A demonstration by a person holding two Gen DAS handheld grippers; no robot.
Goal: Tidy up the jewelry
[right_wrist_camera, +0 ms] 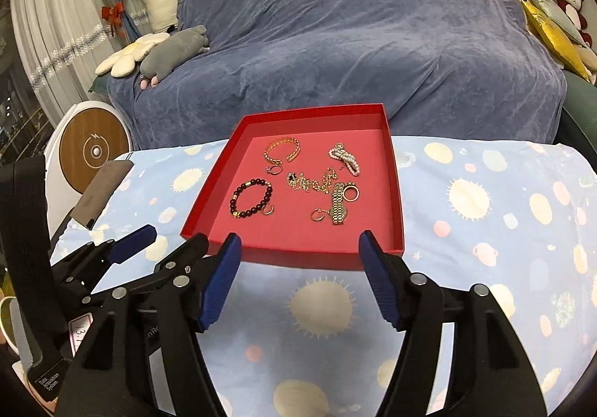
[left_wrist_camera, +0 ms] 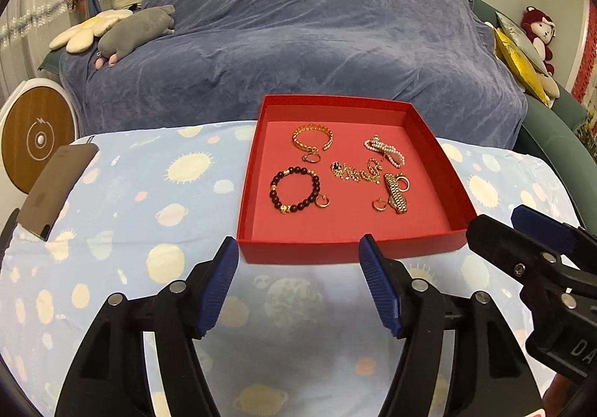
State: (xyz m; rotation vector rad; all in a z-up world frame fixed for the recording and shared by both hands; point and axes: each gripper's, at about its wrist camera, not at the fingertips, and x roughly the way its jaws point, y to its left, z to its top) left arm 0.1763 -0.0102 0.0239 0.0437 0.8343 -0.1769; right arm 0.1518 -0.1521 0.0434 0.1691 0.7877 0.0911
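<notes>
A red shallow box (left_wrist_camera: 350, 249) (right_wrist_camera: 291, 254) sits on the planet-print cloth. Inside lie a gold cuff bracelet (left_wrist_camera: 312, 141) (right_wrist_camera: 282, 152), a dark bead bracelet (left_wrist_camera: 294, 189) (right_wrist_camera: 250, 199), a pearl strand (left_wrist_camera: 385, 151) (right_wrist_camera: 345, 157), a gold chain (left_wrist_camera: 356, 171) (right_wrist_camera: 311, 181), a gold watch band (left_wrist_camera: 396, 194) (right_wrist_camera: 338, 208) and several small rings. My left gripper (left_wrist_camera: 298, 286) is open and empty just in front of the box. My right gripper (right_wrist_camera: 298, 282) is open and empty at the box's near edge.
A brown card-like object (left_wrist_camera: 56, 189) (right_wrist_camera: 100, 189) lies at the cloth's left edge. A sofa under a blue blanket (left_wrist_camera: 298, 36) stands behind the table, with plush toys at both ends. A round white and wood device (left_wrist_camera: 35, 137) stands at the left.
</notes>
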